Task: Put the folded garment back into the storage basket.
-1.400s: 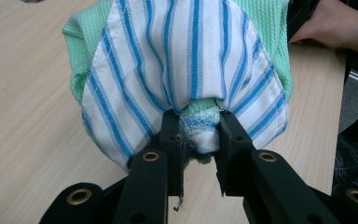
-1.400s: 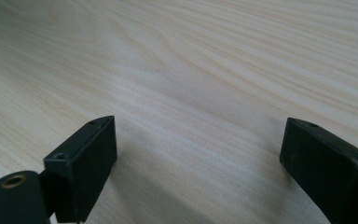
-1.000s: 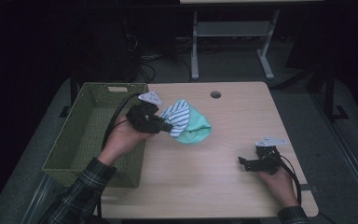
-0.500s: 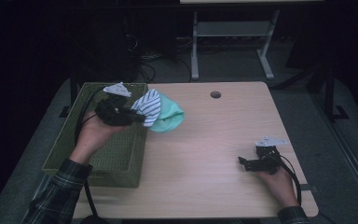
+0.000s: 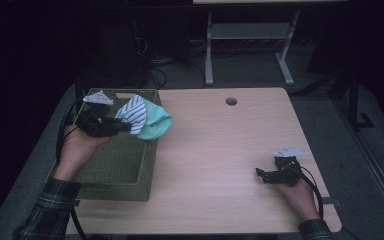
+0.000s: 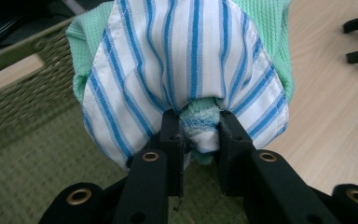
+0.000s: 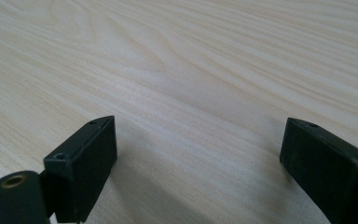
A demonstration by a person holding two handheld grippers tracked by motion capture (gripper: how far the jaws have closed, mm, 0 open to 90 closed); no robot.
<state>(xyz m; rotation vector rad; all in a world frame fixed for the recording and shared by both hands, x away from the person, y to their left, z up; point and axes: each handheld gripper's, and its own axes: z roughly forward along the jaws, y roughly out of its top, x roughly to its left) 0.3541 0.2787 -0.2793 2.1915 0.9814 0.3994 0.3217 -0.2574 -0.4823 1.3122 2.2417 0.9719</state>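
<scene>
Over the basket, at its far right corner, my left gripper held the cloth in the air, a bundle of blue-striped white fabric wrapped over mint green knit. In the left gripper view the jaws were nearly closed, pinching a fold of the cloth between them, with the basket's woven wall and floor below and to the left. The bundle hung partly past the basket's right rim, above the table. Well right of the basket, near the table's front right corner, my right gripper rested low on the wood under my hand. In its own view the right gripper had its jaws spread wide, holding nothing, bare table between them. A round hole sat in the table beyond the basket's far right.
</scene>
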